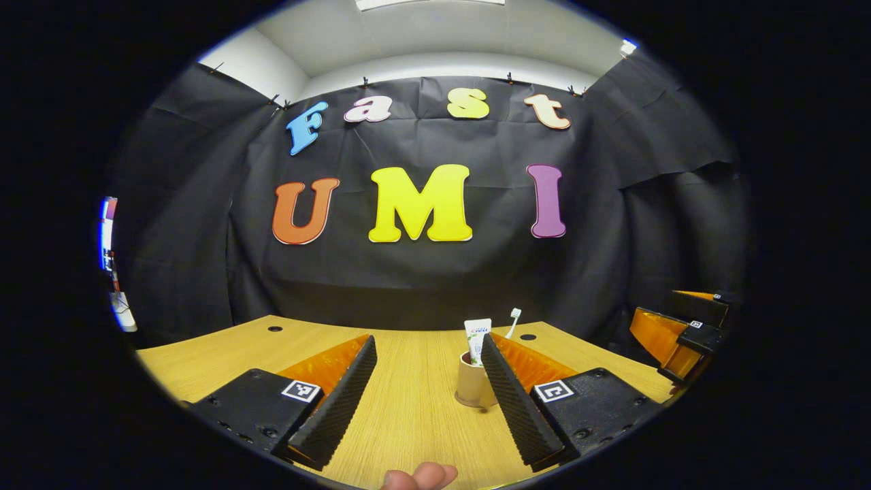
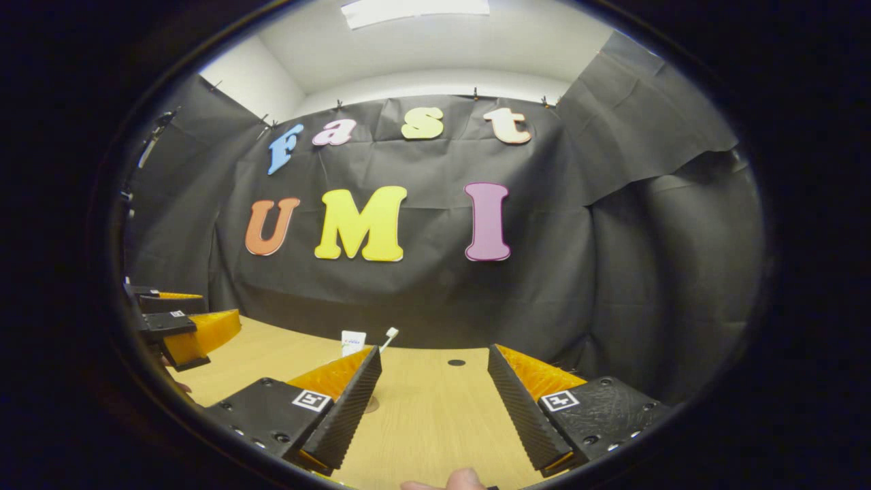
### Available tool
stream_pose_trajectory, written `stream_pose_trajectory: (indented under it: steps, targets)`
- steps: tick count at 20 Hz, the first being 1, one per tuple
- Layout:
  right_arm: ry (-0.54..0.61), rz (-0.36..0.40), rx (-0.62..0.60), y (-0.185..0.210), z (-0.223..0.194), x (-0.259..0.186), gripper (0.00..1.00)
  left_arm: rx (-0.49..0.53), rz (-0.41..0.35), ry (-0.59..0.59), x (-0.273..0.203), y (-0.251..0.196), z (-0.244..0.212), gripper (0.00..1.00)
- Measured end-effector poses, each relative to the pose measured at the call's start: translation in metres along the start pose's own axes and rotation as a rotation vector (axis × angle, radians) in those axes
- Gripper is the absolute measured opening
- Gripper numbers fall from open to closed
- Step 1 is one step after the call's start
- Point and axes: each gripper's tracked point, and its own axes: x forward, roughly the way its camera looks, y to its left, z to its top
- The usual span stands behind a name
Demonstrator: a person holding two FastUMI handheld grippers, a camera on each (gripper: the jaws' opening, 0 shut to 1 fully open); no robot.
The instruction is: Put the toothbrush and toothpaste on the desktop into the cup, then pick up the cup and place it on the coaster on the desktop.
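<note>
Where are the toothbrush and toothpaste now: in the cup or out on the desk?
In the cup: the toothpaste and toothbrush stand up out of its top.

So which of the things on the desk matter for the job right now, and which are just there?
Job:
- cup, standing on the coaster
- toothpaste in the cup
- toothbrush in the cup
- left gripper, open
- right gripper, open

Just there:
- desk cable holes
</note>
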Motion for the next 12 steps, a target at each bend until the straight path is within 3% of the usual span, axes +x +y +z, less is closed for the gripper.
stream_pose_trajectory:
  steps: [12]
  targets:
    - [0.004, -0.004, 0.001, -0.003, 0.001, -0.003, 0.95, 0.016, -0.029, -0.01, -0.004, -0.01, 0.001, 0.98]
